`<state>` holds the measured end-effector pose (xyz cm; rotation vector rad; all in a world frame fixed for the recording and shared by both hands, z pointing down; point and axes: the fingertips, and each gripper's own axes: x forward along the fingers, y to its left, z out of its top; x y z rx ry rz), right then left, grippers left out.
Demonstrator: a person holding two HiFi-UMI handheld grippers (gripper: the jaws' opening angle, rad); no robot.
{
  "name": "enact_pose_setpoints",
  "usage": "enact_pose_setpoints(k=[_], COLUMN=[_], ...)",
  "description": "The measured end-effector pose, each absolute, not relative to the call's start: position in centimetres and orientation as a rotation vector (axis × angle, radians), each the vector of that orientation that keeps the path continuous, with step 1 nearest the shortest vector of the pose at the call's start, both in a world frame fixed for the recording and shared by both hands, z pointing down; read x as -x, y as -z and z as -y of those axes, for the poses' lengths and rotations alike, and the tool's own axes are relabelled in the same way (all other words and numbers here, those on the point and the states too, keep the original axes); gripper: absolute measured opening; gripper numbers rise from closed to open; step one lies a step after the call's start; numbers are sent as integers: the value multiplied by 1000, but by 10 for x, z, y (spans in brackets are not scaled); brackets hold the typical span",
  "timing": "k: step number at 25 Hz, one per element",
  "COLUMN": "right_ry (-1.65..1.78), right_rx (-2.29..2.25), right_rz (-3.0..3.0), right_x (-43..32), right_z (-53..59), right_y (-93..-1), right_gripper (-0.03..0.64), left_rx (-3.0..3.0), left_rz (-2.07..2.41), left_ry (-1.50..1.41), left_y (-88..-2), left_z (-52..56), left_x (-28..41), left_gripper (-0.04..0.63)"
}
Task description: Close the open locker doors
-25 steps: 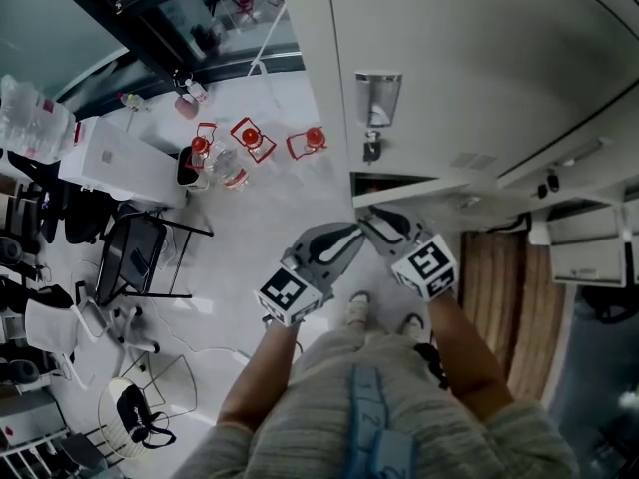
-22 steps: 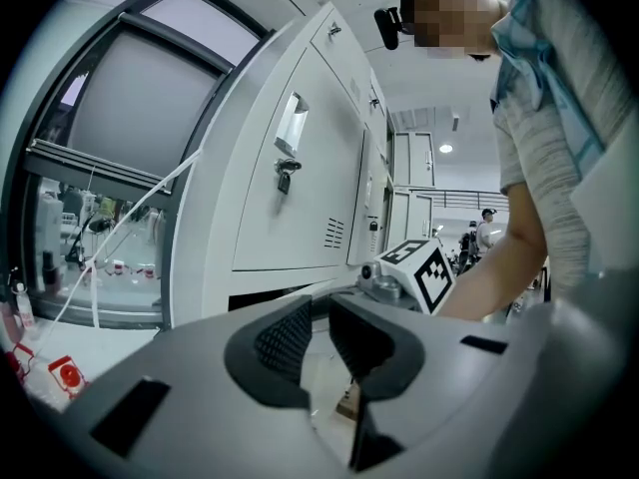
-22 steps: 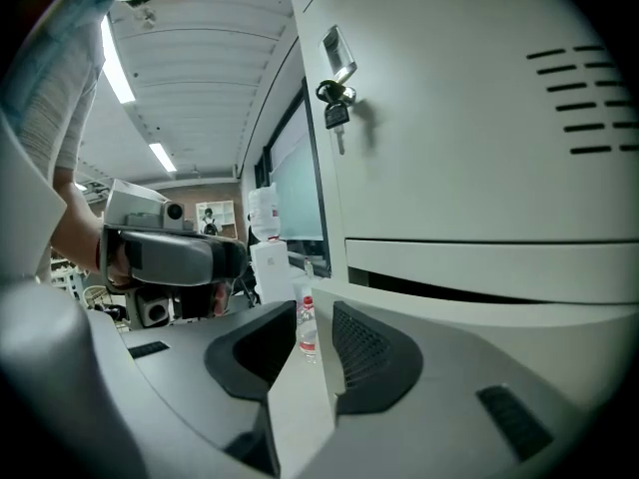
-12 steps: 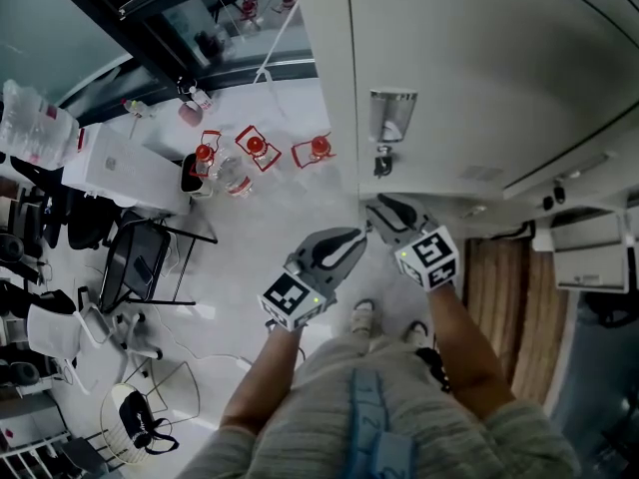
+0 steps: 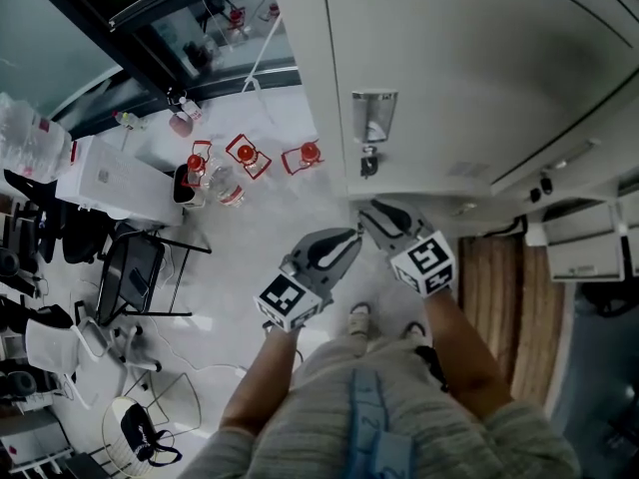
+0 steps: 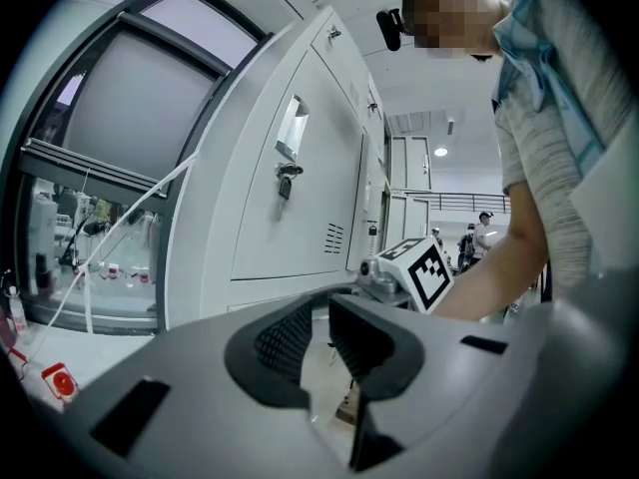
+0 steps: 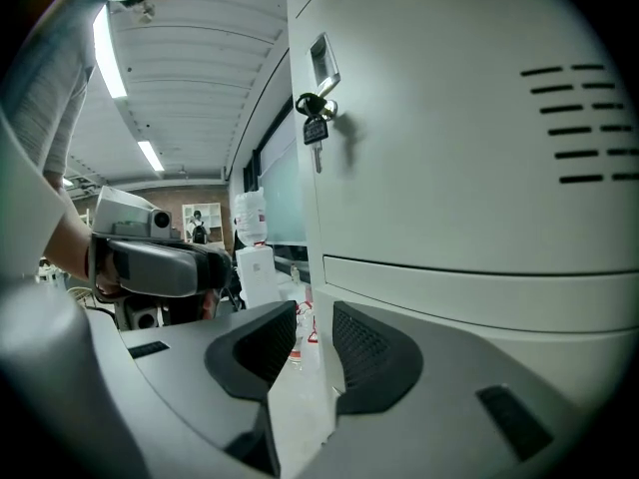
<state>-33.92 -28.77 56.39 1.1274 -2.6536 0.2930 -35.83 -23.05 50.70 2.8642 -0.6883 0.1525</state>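
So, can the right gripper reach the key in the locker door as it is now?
Probably yes. The right gripper is close below the key, its jaws apart and empty, and nothing stands between them on the door.

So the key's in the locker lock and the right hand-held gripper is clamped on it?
No. The key hangs in the lock, but the right hand-held gripper sits below it, jaws apart and empty; the right gripper view shows this.

Left tongs [image 6: 319,317], jaws slightly apart and empty, before a white locker door [image 6: 300,228] with its key [image 6: 285,181].
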Motion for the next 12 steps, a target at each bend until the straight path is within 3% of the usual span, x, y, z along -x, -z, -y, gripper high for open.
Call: enact_pose_setpoints(k=[12], right_ry=[-217], right_rx=[-1315], right_rz=[2610], right_x=[236], right_z=[227], right_y=[-509], right_gripper=[114], left_rx=[-2966], left_rz=[346], left_ry=[-178], left_y=[-509], left_z=[203], left_x=[252], left_gripper=[35])
